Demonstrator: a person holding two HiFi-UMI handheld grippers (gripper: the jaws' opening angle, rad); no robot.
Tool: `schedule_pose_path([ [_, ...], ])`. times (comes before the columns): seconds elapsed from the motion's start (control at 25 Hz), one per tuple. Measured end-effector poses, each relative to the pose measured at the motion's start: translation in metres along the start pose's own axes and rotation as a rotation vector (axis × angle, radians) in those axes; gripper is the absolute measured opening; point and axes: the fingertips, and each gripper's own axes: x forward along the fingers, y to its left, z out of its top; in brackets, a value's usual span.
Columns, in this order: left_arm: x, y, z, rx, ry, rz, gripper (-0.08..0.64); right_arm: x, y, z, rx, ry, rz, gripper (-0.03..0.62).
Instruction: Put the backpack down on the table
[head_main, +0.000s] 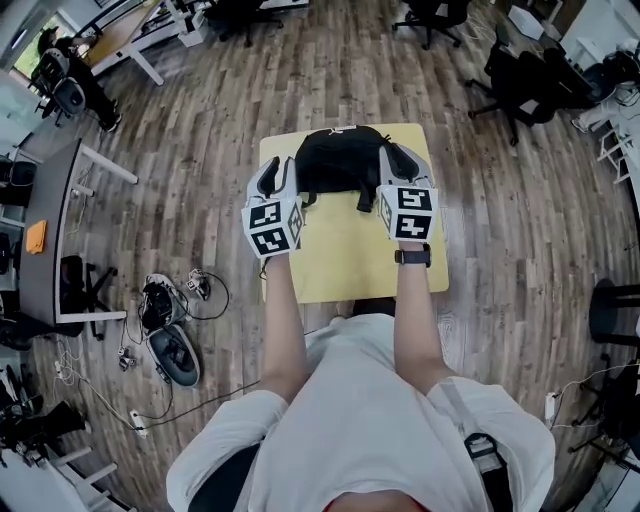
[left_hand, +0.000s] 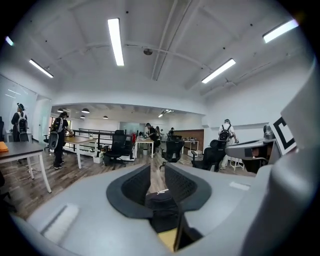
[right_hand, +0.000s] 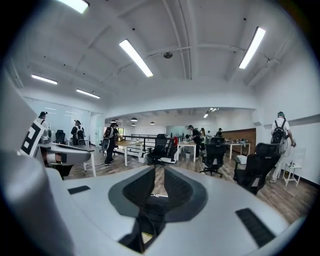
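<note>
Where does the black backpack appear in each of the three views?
Head view: backpack, upper centre.
Left gripper view: low centre, seen in the gap of the jaws.
Right gripper view: low centre, same gap.
Shared landmark: yellow table under it.

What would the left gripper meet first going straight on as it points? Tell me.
Nothing close, it seems: the left gripper points almost level and would pass over the backpack on the table. Beyond stand only distant office chairs; depth is unclear.
</note>
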Motion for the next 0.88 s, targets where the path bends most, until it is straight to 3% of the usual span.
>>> schedule_pose_path([
  [0.28,-0.019,-0.007,0.035,0.051,-0.075,-0.001,0.064,-0.016,0.012,0.029,-0.024,-0.054,0.018,0.052],
  [0.6,-0.04,-0.007,0.06,0.033,-0.149,-0.01,0.012,-0.034,0.026,0.054,-0.009,-0.118,0.032,0.035],
  [0.88,-0.052,-0.017,0.082,0.04,-0.204,-0.026,0.011,-0.046,0.026,0.068,-0.026,-0.156,0.022,0.025],
])
